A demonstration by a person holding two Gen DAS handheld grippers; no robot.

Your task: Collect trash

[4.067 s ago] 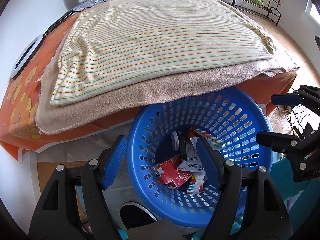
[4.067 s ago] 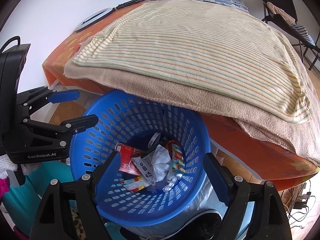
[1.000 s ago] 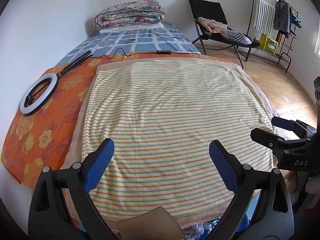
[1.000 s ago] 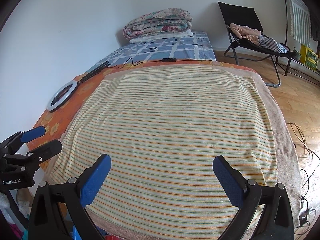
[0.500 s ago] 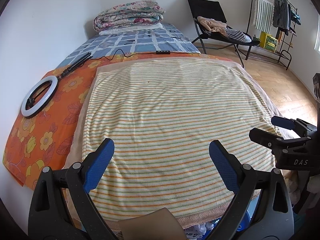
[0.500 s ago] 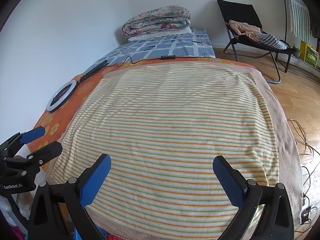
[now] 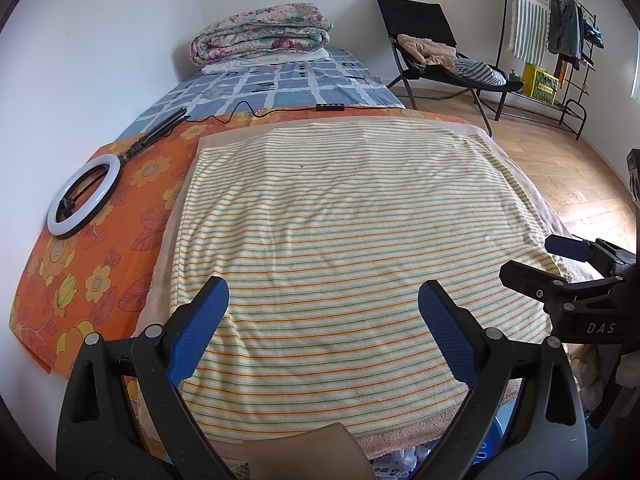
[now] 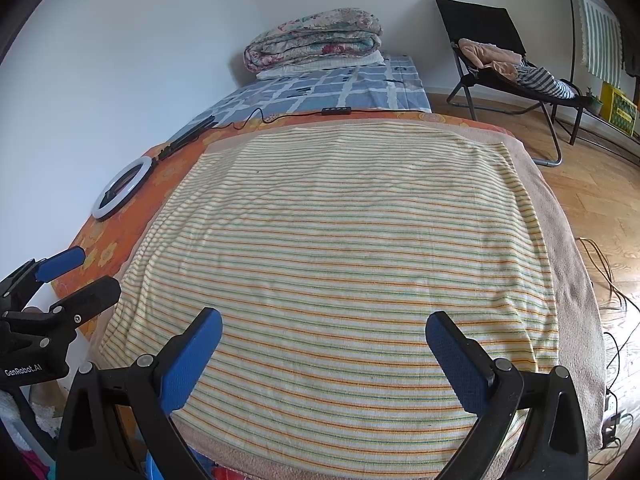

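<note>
My left gripper [image 7: 322, 294] is open and empty, held above the near edge of a striped towel [image 7: 340, 232] on the bed. My right gripper [image 8: 322, 330] is open and empty over the same striped towel [image 8: 344, 256]. Each gripper shows in the other's view: the right one [image 7: 560, 264] at the right, the left one [image 8: 60, 280] at the left. No loose trash lies on the towel. A sliver of the blue basket [image 7: 504, 420] with wrappers [image 7: 404, 462] shows below the bed edge; a bit of it shows in the right wrist view [image 8: 154, 466].
A ring light [image 7: 82, 200] with its cable lies on the orange floral sheet [image 7: 100, 248] at the left. Folded quilts [image 7: 260, 32] sit at the bed's far end. A black chair [image 7: 440, 52] with clothes and a clothes rack [image 7: 560, 32] stand on the wooden floor at the right.
Over four seconds both grippers rose from above the blue basket to above the bed. In the last second they hardly moved; the jaws stayed open.
</note>
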